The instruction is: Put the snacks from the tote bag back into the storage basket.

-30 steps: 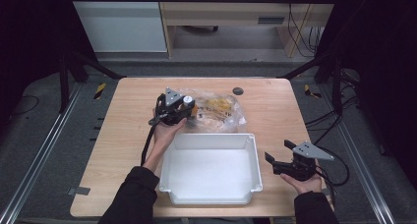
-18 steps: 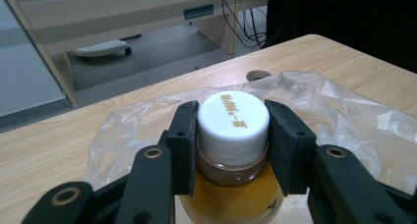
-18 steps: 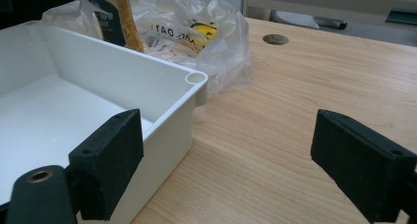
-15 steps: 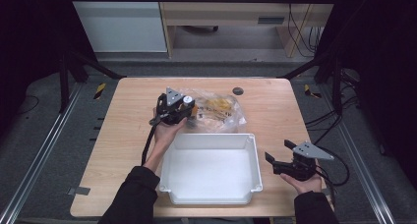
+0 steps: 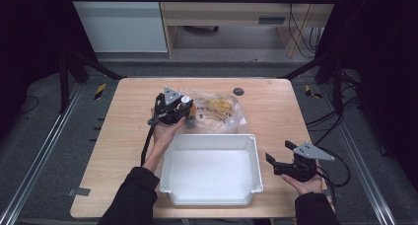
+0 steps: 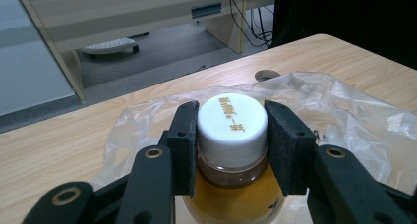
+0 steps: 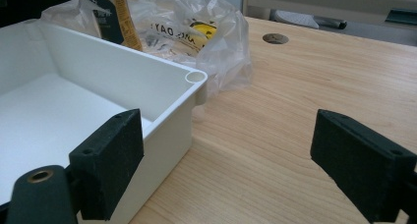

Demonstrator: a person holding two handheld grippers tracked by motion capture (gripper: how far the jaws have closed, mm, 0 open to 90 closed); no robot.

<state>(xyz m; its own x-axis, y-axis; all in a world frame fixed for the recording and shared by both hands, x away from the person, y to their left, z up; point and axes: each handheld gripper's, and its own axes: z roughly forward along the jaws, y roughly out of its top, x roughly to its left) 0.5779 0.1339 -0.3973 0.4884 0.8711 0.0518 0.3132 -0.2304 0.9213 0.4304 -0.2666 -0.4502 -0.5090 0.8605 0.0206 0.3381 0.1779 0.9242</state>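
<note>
Tray (image 5: 210, 142) near the table (image 5: 113, 151) front edge, plastic bag (image 5: 222, 111) just behind it

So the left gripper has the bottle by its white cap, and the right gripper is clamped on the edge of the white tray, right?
Not quite. The left gripper does hold the bottle by its white cap, but the right gripper is open and holds nothing. The right gripper view shows its jaws spread wide, beside the tray and over bare table.

No visible change since earlier.
</note>
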